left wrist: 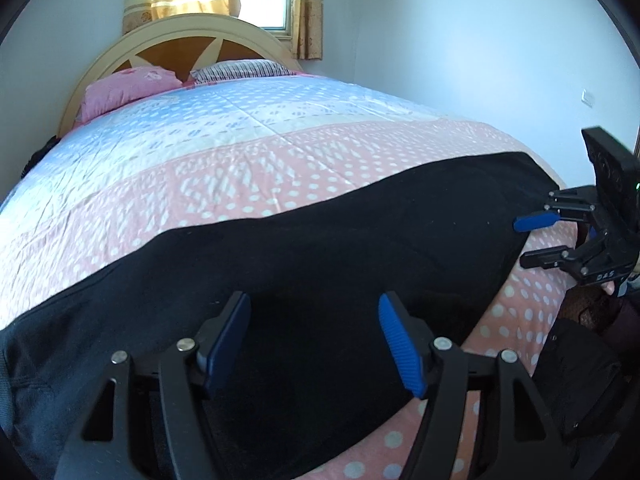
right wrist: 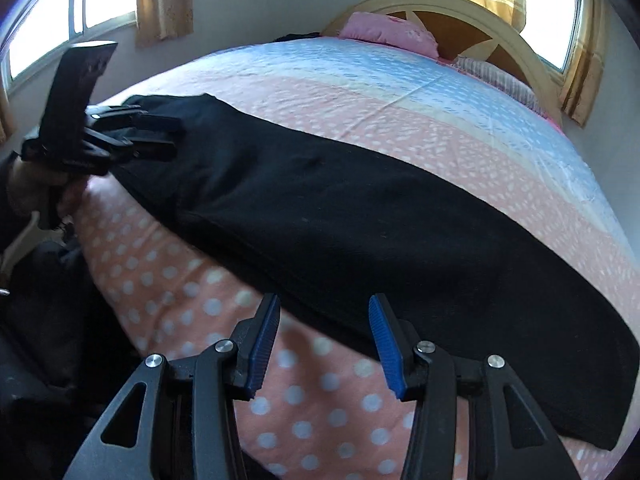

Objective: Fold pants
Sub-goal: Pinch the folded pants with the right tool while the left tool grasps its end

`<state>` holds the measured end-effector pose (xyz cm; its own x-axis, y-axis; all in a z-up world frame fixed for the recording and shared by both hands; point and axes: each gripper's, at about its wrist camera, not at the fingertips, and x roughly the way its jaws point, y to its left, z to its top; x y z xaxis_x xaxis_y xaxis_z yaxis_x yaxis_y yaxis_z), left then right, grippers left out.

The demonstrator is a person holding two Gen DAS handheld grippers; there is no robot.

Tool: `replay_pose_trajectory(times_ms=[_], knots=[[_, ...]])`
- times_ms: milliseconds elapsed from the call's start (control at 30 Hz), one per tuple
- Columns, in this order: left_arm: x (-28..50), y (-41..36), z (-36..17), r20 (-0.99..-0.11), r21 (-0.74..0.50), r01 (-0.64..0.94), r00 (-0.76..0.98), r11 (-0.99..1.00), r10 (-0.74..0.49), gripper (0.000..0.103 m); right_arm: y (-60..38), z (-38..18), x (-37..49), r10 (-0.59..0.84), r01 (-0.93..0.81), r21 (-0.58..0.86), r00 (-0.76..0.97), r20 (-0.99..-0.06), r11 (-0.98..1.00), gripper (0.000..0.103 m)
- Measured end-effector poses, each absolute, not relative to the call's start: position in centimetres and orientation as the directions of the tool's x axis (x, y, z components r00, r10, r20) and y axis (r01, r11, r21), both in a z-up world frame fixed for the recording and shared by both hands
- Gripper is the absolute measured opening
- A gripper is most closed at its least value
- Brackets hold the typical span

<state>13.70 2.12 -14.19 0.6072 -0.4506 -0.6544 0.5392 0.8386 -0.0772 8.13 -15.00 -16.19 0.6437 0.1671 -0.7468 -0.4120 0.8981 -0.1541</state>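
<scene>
Black pants (left wrist: pixel 320 240) lie flat and long across the near part of the bed, also in the right wrist view (right wrist: pixel 340 208). My left gripper (left wrist: pixel 314 308) is open, hovering low over the pants near their left part; it also shows in the right wrist view (right wrist: pixel 168 136) at the pants' far end. My right gripper (right wrist: pixel 322 312) is open, its tips at the pants' near edge above the dotted cover; it shows in the left wrist view (left wrist: pixel 524 240) at the pants' right end, jaws apart.
The bed has a pink dotted and blue patchwork cover (left wrist: pixel 248 148). A pink pillow (left wrist: pixel 128 88) and a striped pillow (left wrist: pixel 240 68) lie against the headboard (left wrist: pixel 188 36). White walls and curtained windows (right wrist: pixel 164 0) surround the bed. Dark fabric (right wrist: pixel 36 304) sits at the bedside.
</scene>
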Motion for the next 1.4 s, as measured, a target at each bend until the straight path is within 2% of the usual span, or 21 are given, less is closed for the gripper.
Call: replay_pose_trajectory(times_ms=[67, 100, 167, 200, 600, 867, 1100, 1400], knots=[[14.3, 2.7, -14.2, -0.652, -0.126, 0.523, 0.597, 0.843, -0.467, 0.07, -15.0, -15.9, 8.2, 0.183, -0.411, -0.132, 0.641, -0.745, 0.902, 0.035], [14.5, 2.9, -14.2, -0.65, -0.136, 0.516, 0.598, 0.846, -0.469, 0.07, -15.4, -15.7, 8.4, 0.196, -0.405, -0.107, 0.636, -0.746, 0.908, 0.02], [14.7, 3.0, -14.1, -0.644, -0.143, 0.508, 0.604, 0.85, -0.469, 0.07, -15.9, -15.2, 8.4, 0.227, -0.411, -0.065, 0.621, -0.75, 0.909, 0.007], [14.7, 3.0, -14.1, -0.643, -0.141, 0.506, 0.607, 0.851, -0.468, 0.07, -15.9, -15.0, 8.2, 0.226, -0.417, -0.069, 0.617, -0.754, 0.906, 0.004], [15.5, 2.8, -14.7, -0.672, -0.094, 0.457, 0.626, 0.885, -0.395, 0.07, -14.9, -15.1, 7.2, 0.184, -0.475, -0.147, 0.581, -0.792, 0.867, 0.004], [15.7, 2.6, -15.2, -0.689, -0.06, 0.444, 0.63, 0.894, -0.359, 0.071, -13.2, -12.5, 8.9, 0.293, -0.456, -0.037, 0.63, -0.719, 0.889, 0.004], [15.4, 2.6, -15.3, -0.694, -0.055, 0.447, 0.626, 0.893, -0.356, 0.074, -9.5, -15.5, 10.0, 0.327, -0.505, -0.009, 0.571, -0.753, 0.863, 0.004], [15.3, 2.9, -15.0, -0.692, -0.061, 0.429, 0.633, 0.901, -0.348, 0.074, -9.9, -16.1, 9.4, 0.329, -0.491, 0.007, 0.574, -0.75, 0.871, 0.005]])
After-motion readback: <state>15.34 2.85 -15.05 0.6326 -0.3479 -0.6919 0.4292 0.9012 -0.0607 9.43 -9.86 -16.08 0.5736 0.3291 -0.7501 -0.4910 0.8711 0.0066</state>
